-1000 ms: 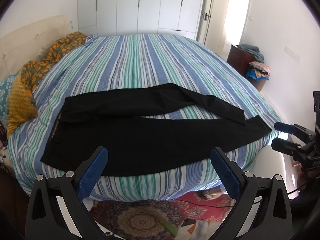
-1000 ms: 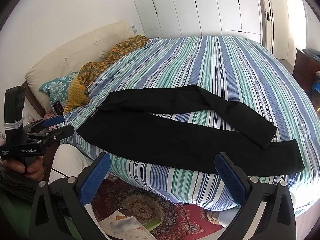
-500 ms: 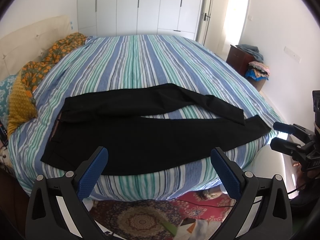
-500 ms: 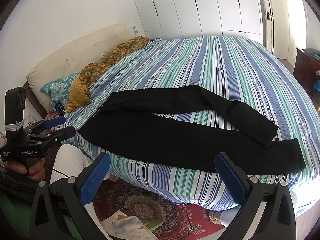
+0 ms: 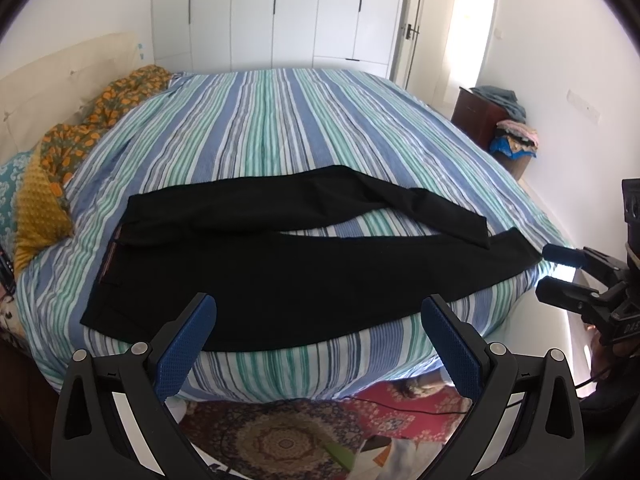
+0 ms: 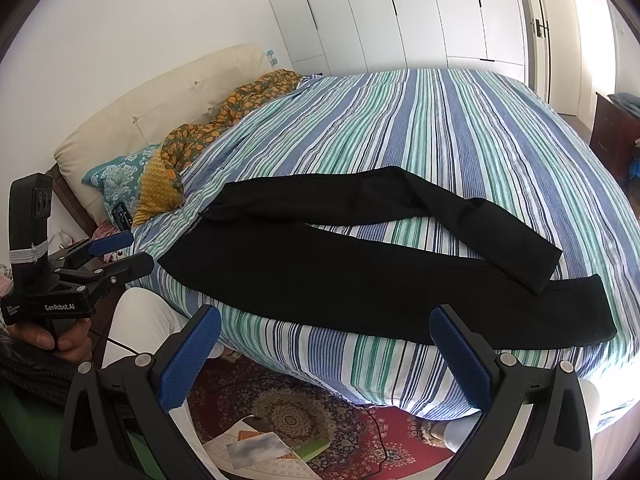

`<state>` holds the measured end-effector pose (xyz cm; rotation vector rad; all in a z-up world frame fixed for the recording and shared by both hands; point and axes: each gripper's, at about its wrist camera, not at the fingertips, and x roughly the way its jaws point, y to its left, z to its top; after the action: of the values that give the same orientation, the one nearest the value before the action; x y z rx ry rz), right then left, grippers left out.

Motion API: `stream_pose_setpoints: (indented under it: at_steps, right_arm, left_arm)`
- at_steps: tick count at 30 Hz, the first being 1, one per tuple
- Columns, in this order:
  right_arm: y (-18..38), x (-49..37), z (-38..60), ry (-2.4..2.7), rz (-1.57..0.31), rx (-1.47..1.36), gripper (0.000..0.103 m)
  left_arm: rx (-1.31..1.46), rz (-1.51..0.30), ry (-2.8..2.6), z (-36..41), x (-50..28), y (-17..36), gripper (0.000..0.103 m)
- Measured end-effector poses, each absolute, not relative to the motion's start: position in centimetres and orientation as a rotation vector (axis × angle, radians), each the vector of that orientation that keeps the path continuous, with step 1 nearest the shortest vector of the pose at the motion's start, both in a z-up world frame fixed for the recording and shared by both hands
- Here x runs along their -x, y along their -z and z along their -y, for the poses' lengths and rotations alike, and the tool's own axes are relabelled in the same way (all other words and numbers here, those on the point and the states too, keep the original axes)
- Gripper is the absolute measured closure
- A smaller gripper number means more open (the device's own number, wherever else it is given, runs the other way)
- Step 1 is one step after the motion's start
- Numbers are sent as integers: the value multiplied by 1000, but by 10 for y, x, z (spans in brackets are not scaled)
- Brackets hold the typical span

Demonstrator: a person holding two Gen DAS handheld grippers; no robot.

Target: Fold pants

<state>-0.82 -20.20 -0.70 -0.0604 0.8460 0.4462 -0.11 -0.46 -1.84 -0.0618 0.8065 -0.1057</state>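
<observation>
A pair of black pants [image 5: 280,264] is lying spread across the near part of the striped bed [image 5: 280,128], waistband toward the headboard side, the two legs running toward the foot, and the nearer leg is sitting right along the mattress edge. The farther leg is bending and its cuff [image 6: 540,272] is crossing onto the nearer one. The person is holding the left gripper [image 5: 320,344] out in front of the bed with its jaws spread wide and nothing between them; the right gripper [image 6: 324,356] is likewise gaping and empty, hovering short of the fabric near the leg ends. From where I am standing, nothing is folded yet. The risk I am seeing is that near leg: a careless tug could be dragging it off the edge toward the patterned rug [image 6: 288,420]. The dark cloth is also hiding its own layers, so a pinch might be catching only the top ply, and the crossed cuff could be bunching into a crooked fold.
</observation>
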Motion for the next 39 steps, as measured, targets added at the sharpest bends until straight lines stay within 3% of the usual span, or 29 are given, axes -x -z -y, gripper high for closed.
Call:
stream_pose_setpoints:
  at_steps: [39]
  right_arm:
    - [12, 5, 208, -415, -833, 20, 0]
  left_arm:
    - [-12, -846, -11, 9, -8, 36, 1]
